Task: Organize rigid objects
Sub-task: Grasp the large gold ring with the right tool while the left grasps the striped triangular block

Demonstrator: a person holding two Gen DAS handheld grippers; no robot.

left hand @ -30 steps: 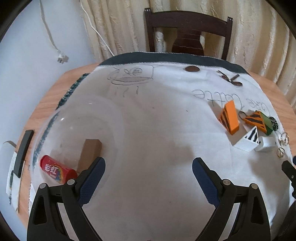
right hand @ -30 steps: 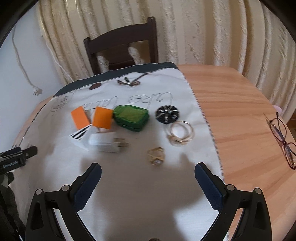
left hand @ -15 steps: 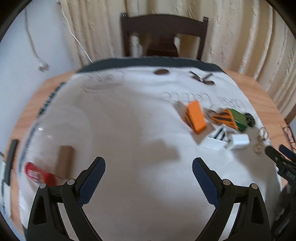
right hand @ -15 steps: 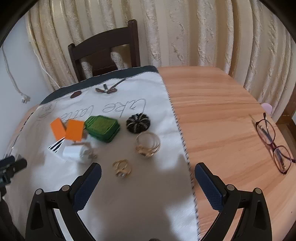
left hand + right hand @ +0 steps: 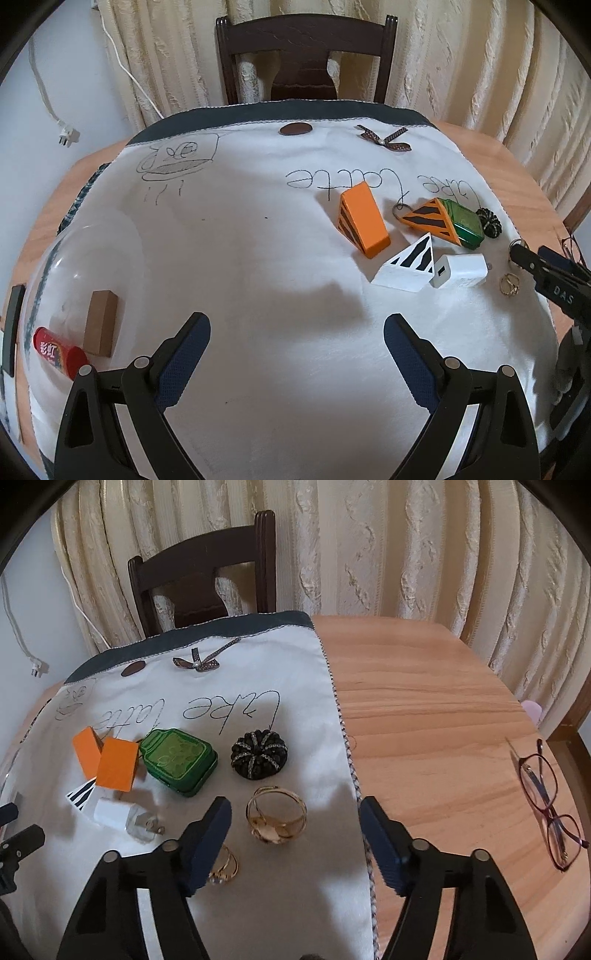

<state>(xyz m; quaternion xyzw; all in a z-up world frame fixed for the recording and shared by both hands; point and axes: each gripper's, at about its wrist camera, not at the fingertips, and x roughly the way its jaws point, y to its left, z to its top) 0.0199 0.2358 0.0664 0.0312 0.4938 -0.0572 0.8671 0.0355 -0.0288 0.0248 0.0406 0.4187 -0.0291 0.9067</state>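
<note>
On the white cloth (image 5: 258,258) lie two orange wedges (image 5: 364,225) (image 5: 430,219), a white striped wedge (image 5: 406,267), a white charger (image 5: 460,271) and a green tin (image 5: 467,225). My left gripper (image 5: 295,332) hangs open over bare cloth, short of them. My right gripper (image 5: 295,814) is open, low over the cloth's right edge. Gold bangles (image 5: 277,816) lie just ahead between its fingertips. A small gold ring (image 5: 221,867) sits beside its left finger (image 5: 207,834). The black beaded piece (image 5: 258,753) and green tin (image 5: 179,762) lie farther on.
A clear bowl (image 5: 48,266) at the left holds a brown block (image 5: 99,323) and a red tube (image 5: 59,352). Glasses (image 5: 550,801) rest on the bare wooden table (image 5: 443,720) at the right. A dark chair (image 5: 306,59) and curtains stand behind.
My right gripper swung rightward and moved forward and down, so the gold bangles now sit between its fingertips. The left gripper turned a little right, toward the wedges. Both stayed open.
</note>
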